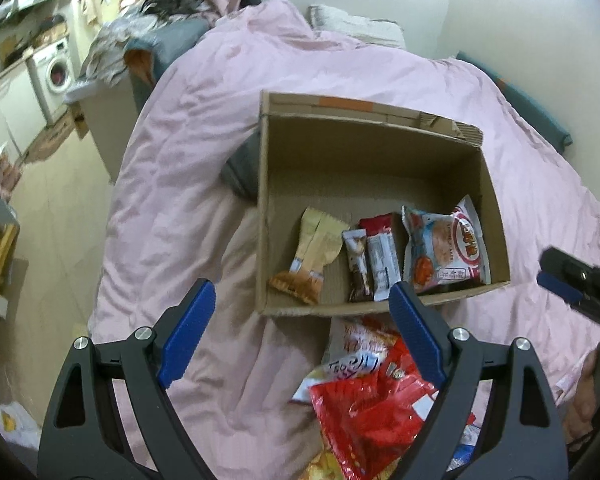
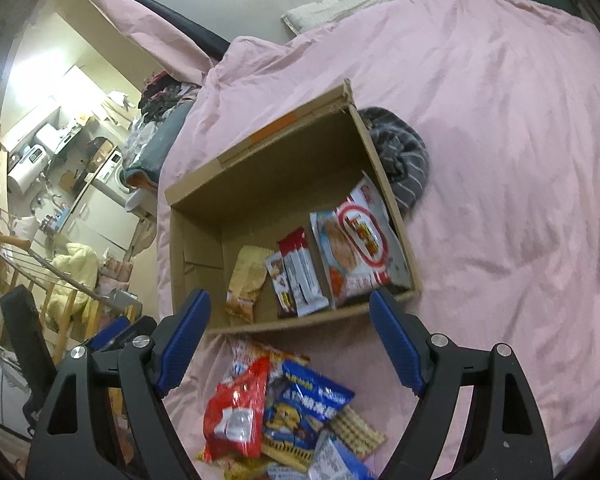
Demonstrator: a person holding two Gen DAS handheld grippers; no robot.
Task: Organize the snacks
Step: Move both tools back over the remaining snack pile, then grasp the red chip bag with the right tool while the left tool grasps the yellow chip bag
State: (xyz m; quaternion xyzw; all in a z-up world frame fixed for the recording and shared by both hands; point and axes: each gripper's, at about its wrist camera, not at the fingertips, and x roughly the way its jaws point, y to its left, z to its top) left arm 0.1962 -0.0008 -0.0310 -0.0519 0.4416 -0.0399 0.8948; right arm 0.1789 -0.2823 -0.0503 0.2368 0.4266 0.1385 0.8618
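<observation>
Both grippers hover empty over a snack pile, with the cardboard box partly filled.

From the left: the left gripper (image 1: pixel 302 312) hangs with its blue pads wide apart and nothing between them, above a heap of loose packets (image 1: pixel 374 396) on the pink duvet (image 1: pixel 171 168), just in front of the cardboard box (image 1: pixel 380 148). Inside the box, along its near wall, lie a tan wafer packet (image 1: pixel 312 256), two slim bars (image 1: pixel 374 258) and a larger bun packet (image 1: pixel 446 246). The right gripper (image 2: pixel 289 328) is likewise spread and empty over the red packet (image 2: pixel 235 408) and blue packet (image 2: pixel 304 404). This looks like mid-sorting, between placements; the next move likely calls for lowering onto one packet from the pile, closing gently on its crinkly edge, and lifting it over the box wall.
</observation>
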